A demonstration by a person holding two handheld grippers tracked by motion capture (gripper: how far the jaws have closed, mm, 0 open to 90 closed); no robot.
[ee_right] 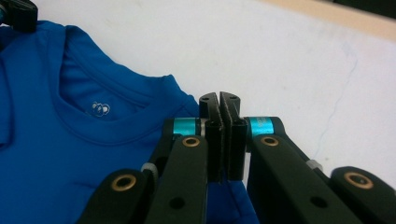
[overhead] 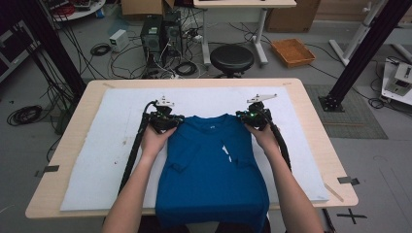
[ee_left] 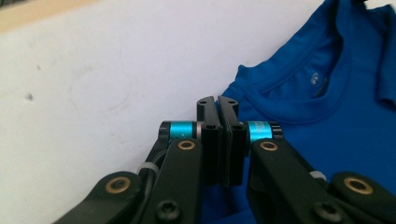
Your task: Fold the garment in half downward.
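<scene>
A blue T-shirt [overhead: 211,160] lies flat on a white mat [overhead: 111,145], collar away from the person, sleeves folded inward, hem hanging over the table's front edge. My left gripper [overhead: 163,119] sits at the shirt's left shoulder and my right gripper [overhead: 252,116] at its right shoulder. In the left gripper view the jaws [ee_left: 217,100] are pressed together with blue fabric [ee_left: 327,116] running in beneath them. The right gripper view shows the same: my right gripper [ee_right: 219,98] is shut at the shoulder edge, with the shirt's collar [ee_right: 70,140] to its left.
The wooden table [overhead: 311,121] shows as a border around the mat. Behind the table stand a black stool [overhead: 231,58], computer boxes [overhead: 158,34] with tangled cables, and an orange tray [overhead: 293,52] on the floor. Black frame posts rise at both sides.
</scene>
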